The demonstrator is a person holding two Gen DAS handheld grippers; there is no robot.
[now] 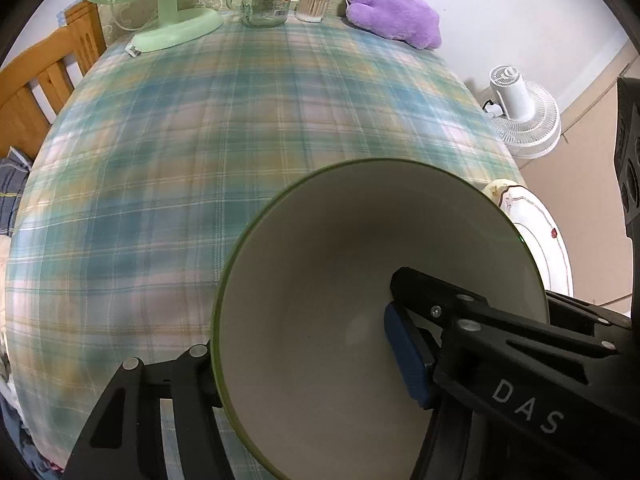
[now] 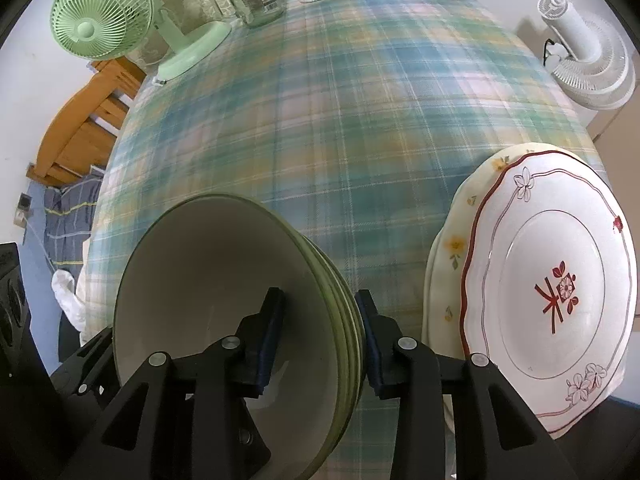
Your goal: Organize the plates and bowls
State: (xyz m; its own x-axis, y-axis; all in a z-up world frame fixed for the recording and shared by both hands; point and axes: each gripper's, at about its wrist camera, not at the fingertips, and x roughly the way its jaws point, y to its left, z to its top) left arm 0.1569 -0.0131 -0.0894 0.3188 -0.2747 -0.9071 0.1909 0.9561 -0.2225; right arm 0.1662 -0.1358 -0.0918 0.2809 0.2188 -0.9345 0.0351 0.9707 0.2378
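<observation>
So the plaid-clothed worktop (image 2: 340, 112) is mostly bare ahead of both tools. The stack of cream bowls with green rims (image 2: 224, 320) sits right at the tools, and the pile of flowered white plates (image 2: 552, 280) lies just to the right of the right tool (image 2: 320, 340), nearer that hand. The right tool straddles the stack's right wall, one pad inside, one outside, looks clamped. The left tool (image 1: 304, 356) spans the left wall of the bowls the same way; can't tell if it's pinching.
</observation>
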